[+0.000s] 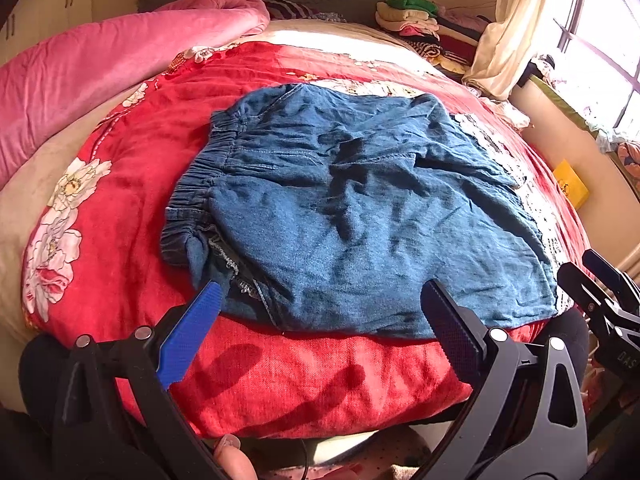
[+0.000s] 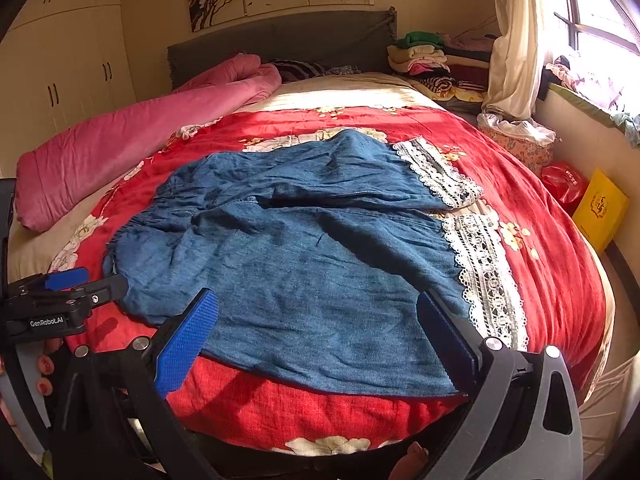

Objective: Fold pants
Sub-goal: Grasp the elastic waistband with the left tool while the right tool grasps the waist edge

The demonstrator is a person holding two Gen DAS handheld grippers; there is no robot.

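Blue denim pants (image 1: 340, 208) lie spread on the red floral blanket (image 1: 132, 184), elastic waistband to the left, lace-trimmed leg cuffs (image 2: 480, 264) to the right. The two legs lie side by side, wrinkled. My left gripper (image 1: 320, 312) is open and empty, hovering at the near edge of the pants close to the waistband end. My right gripper (image 2: 316, 320) is open and empty, over the near leg's lower edge. The left gripper also shows in the right wrist view (image 2: 86, 280). The right gripper also shows at the right edge of the left wrist view (image 1: 592, 272).
A rolled pink quilt (image 2: 140, 140) lies along the bed's left side. Stacked folded clothes (image 2: 424, 60) sit by the headboard at the right. A yellow box (image 2: 600, 208) and a red bag (image 2: 564, 180) stand on the floor right of the bed, under the window.
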